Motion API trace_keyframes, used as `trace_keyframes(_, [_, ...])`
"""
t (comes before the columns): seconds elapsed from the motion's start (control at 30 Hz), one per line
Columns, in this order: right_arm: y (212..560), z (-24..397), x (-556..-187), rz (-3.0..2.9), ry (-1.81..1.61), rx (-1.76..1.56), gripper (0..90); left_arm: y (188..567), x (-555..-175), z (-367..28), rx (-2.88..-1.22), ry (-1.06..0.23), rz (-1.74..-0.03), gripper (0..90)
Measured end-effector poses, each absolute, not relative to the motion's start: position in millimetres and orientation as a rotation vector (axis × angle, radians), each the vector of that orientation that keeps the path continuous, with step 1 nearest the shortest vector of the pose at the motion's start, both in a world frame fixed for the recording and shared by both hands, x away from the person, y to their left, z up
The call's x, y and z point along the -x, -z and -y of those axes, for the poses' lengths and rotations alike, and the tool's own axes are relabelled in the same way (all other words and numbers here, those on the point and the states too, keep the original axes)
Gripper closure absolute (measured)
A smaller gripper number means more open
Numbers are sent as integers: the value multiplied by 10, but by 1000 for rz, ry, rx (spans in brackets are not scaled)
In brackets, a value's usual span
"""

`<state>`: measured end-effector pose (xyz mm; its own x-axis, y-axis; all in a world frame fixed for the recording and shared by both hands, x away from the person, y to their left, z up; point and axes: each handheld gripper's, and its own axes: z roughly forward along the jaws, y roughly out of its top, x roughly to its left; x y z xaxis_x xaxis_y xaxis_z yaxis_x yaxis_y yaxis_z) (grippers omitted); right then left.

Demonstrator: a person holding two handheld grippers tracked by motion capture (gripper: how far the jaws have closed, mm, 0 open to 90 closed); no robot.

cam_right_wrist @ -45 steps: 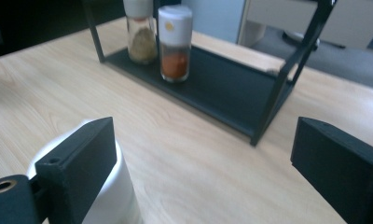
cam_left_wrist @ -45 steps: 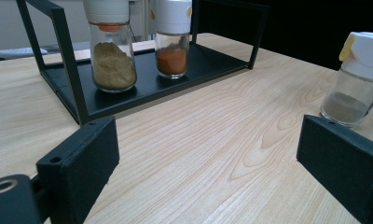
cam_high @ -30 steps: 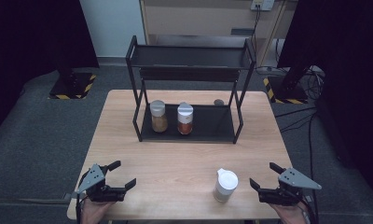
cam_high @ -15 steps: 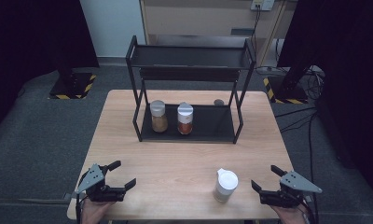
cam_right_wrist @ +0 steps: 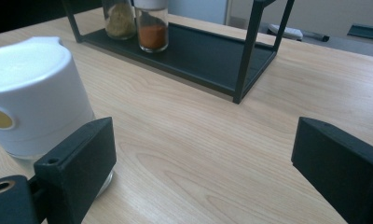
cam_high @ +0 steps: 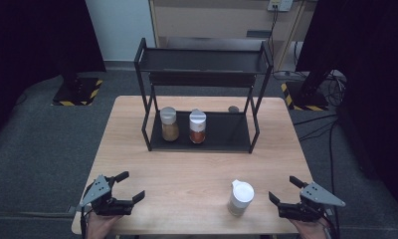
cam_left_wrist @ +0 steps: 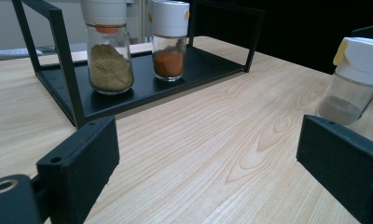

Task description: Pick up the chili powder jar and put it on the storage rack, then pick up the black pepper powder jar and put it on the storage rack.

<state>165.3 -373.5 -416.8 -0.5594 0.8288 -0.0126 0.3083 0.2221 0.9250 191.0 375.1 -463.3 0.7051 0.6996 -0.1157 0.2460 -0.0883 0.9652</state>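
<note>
Grippers sit low at the tabletop's (cam_high: 197,169) near edge in the high view, left gripper (cam_high: 129,186) and right gripper (cam_high: 282,189) both wide, empty, with the white-capped spice jar (cam_high: 240,197) near the right one. Left gripper view: that jar (cam_left_wrist: 355,79) stands far right, and two spice jars (cam_left_wrist: 107,46) stand on the black rack (cam_left_wrist: 142,88). Right gripper view: the jar (cam_right_wrist: 35,98) looms just beside the left jaw, outside the gap.

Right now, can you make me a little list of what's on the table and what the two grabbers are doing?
table: light wood table
rack: black two-level rack at the far side
on the rack's bottom shelf: tan spice jar beside red spice jar, both upright
loose jar: white-capped jar upright near the front edge
left gripper: open, holding nothing
right gripper: open, holding nothing, nearest the white-capped jar
</note>
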Motion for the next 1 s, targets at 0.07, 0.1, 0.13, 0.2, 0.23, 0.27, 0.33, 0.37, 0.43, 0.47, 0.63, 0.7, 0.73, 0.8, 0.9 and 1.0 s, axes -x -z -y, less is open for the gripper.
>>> trace_keyframes(0.07, [4173,3742,-1662,-1987,-1327,-1049,67,4629,-1912,-3750,-1660,-447,-776,52])
trace_keyframes(0.1, [4174,3740,-1663,-1987,-1324,-1049,67,4629,-1912,-3749,-1661,-448,-777,53])
trace_keyframes(0.13, [4175,3742,-1664,-1986,-1324,-1051,67,4629,-1912,-3748,-1661,-448,-778,53])
trace_keyframes(0.2, [4176,3750,-1662,-1984,-1329,-1054,67,4626,-1909,-3747,-1661,-449,-779,52])
trace_keyframes(0.23, [4176,3750,-1661,-1983,-1328,-1054,67,4626,-1907,-3748,-1661,-450,-779,53])
trace_keyframes(0.27, [4177,3751,-1663,-1984,-1329,-1055,67,4624,-1905,-3748,-1661,-451,-780,53])
trace_keyframes(0.33, [4177,3751,-1662,-1985,-1330,-1053,67,4626,-1904,-3751,-1659,-451,-781,53])
trace_keyframes(0.37, [4178,3747,-1663,-1985,-1327,-1051,67,4627,-1903,-3752,-1659,-451,-780,52])
trace_keyframes(0.43, [4174,3748,-1665,-1991,-1327,-1053,67,4625,-1902,-3749,-1660,-451,-780,53])
trace_keyframes(0.47, [4176,3749,-1662,-1989,-1328,-1051,67,4624,-1901,-3748,-1661,-452,-779,52])
trace_keyframes(0.63, [4171,3748,-1651,-1981,-1331,-1046,67,4634,-1915,-3753,-1658,-448,-781,52])
trace_keyframes(0.7, [4168,3749,-1649,-1981,-1330,-1048,66,4631,-1912,-3752,-1659,-448,-779,52])
trace_keyframes(0.73, [4167,3749,-1645,-1981,-1329,-1050,66,4630,-1911,-3752,-1659,-449,-778,52])
trace_keyframes(0.8, [4164,3749,-1642,-1979,-1329,-1052,66,4628,-1908,-3750,-1660,-451,-777,52])
trace_keyframes(0.9, [4164,3758,-1646,-1978,-1337,-1048,66,4631,-1906,-3756,-1657,-452,-780,53])
trace_keyframes(1.0, [4152,3767,-1640,-1978,-1343,-1054,66,4628,-1904,-3756,-1658,-452,-781,52])
